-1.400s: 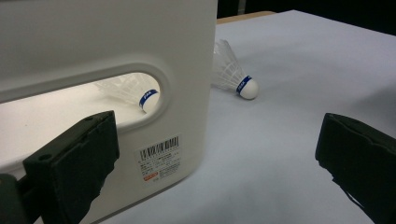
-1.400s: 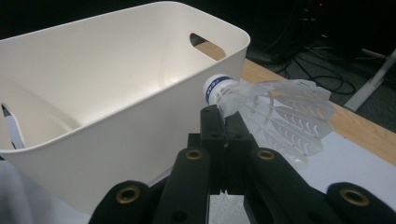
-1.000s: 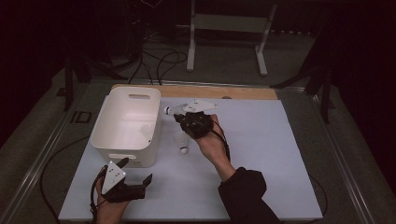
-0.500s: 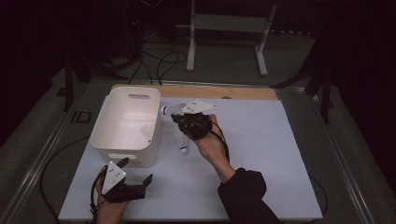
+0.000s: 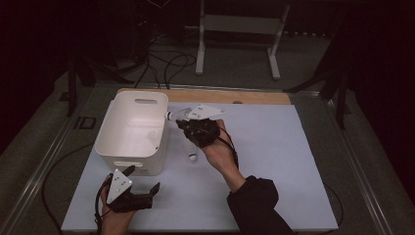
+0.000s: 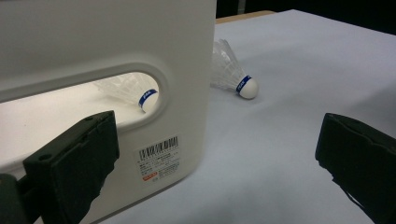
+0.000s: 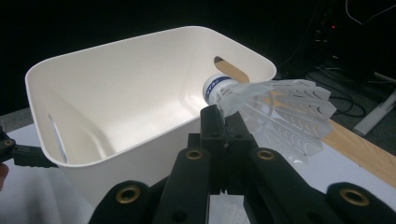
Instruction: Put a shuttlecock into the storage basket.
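My right gripper (image 7: pixel 223 122) pinches a shuttlecock (image 7: pixel 275 111) over the bin (image 7: pixel 116 93); my left gripper (image 6: pixel 215 163), spread wide, spots another shuttlecock (image 6: pixel 126 89) through the bin's handle slot at upper left.

Two black hand-held tools: left gripper (image 5: pixel 142 179) topped by a grey three-cornered plate dotted with small dark holes, right gripper (image 5: pixel 182 120) carrying a like plate in paler grey. Blocky matte-black fingers (image 6: pixel 77 163) on the left one, seen in its own view; on the right one, black linkage arms pinned with brass-coloured ringed screws (image 7: pixel 127 193). Thin black cable looped at each hand, and a dark sleeve (image 5: pixel 257 205) covering the right forearm to the wrist.
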`<state>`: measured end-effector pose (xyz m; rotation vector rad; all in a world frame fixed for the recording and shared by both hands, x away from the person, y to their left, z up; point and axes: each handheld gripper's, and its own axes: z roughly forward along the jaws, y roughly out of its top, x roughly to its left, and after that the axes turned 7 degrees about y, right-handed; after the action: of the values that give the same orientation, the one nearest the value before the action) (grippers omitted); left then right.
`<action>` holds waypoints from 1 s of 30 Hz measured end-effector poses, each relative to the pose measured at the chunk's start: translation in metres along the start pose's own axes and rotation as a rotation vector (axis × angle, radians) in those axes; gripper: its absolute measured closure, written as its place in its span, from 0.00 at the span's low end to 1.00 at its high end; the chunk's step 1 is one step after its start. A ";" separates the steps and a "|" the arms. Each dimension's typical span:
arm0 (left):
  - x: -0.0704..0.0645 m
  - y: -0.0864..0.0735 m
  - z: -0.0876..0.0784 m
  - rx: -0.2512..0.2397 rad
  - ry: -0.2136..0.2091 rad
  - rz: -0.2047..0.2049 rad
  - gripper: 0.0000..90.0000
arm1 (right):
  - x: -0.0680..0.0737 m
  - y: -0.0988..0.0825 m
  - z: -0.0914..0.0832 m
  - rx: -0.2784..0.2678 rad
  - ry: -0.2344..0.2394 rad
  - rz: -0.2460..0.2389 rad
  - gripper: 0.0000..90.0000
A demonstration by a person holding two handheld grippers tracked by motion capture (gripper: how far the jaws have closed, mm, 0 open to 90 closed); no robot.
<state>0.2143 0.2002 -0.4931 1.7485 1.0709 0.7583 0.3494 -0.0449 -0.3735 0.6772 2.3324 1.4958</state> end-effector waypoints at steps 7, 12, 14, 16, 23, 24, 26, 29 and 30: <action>0.000 0.000 0.000 0.000 0.000 0.000 0.00 | 0.003 0.003 0.000 -0.007 0.006 -0.008 0.99; 0.000 0.000 0.000 -0.001 0.001 0.000 0.00 | 0.005 0.005 0.000 -0.010 0.008 -0.010 0.99; 0.000 0.000 0.000 -0.003 0.002 -0.001 0.00 | 0.007 0.006 0.001 -0.011 0.015 -0.011 0.99; 0.000 0.000 0.000 -0.004 0.002 -0.002 0.00 | 0.008 0.007 0.001 -0.012 0.018 -0.014 0.99; 0.000 0.000 0.000 -0.004 0.002 -0.002 0.00 | 0.013 0.008 0.003 -0.017 0.030 -0.020 0.99; 0.000 0.000 0.000 -0.004 0.002 -0.002 0.00 | 0.013 0.008 0.003 -0.018 0.032 -0.023 0.99; 0.000 0.000 0.000 -0.004 0.002 -0.003 0.00 | 0.014 0.009 0.004 -0.014 0.037 -0.023 0.99; 0.000 0.000 0.000 -0.004 0.003 -0.003 0.00 | 0.017 0.010 0.006 -0.011 0.046 -0.032 0.99; 0.001 0.000 0.000 -0.004 0.002 -0.002 0.00 | 0.017 0.010 0.006 -0.011 0.047 -0.037 0.99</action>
<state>0.2142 0.2008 -0.4928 1.7436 1.0721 0.7606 0.3405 -0.0276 -0.3669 0.5985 2.3563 1.5230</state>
